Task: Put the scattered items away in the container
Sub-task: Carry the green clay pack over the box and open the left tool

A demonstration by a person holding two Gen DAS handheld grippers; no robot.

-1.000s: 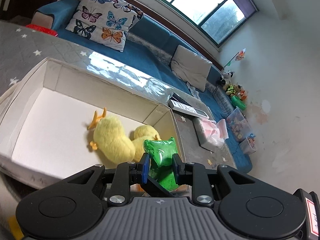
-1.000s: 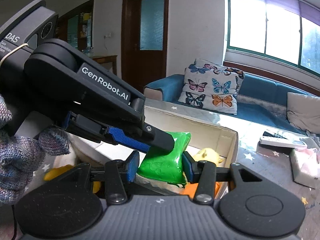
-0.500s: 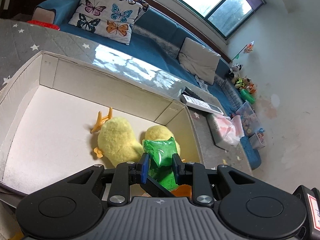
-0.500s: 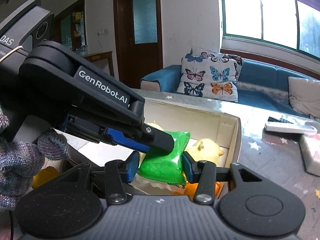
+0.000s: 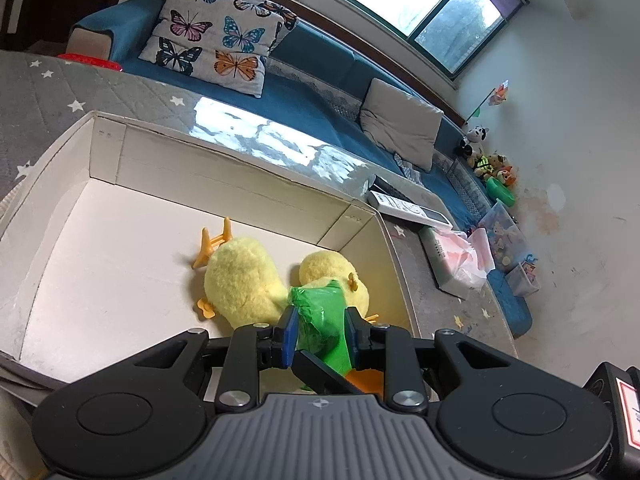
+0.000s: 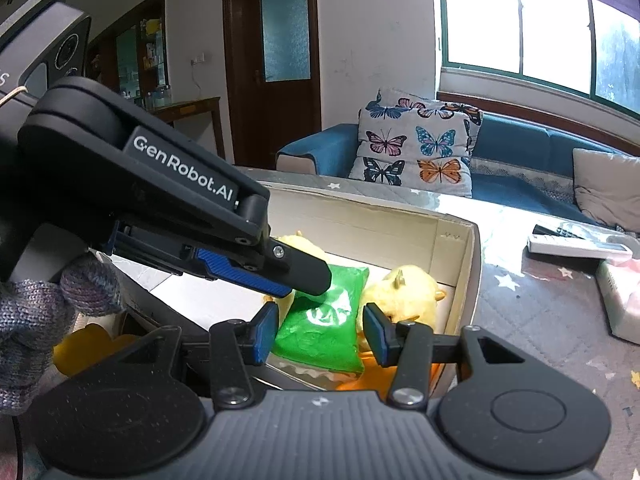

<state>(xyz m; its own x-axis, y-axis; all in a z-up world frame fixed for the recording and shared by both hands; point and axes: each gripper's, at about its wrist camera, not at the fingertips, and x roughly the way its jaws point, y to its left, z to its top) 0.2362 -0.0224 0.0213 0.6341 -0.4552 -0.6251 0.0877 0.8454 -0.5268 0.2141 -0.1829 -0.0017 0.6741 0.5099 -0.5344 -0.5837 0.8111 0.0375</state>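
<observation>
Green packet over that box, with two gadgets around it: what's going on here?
A person is tidying things into a white box, with a handheld gripper in each hand. The left gripper is clamped on a green packet, held low over a yellow plush duck that lies in the box. The right gripper has the packet between its jaws too, but they are opening and its pads stand just clear of the packet. So the left one alone holds the packet.
</observation>
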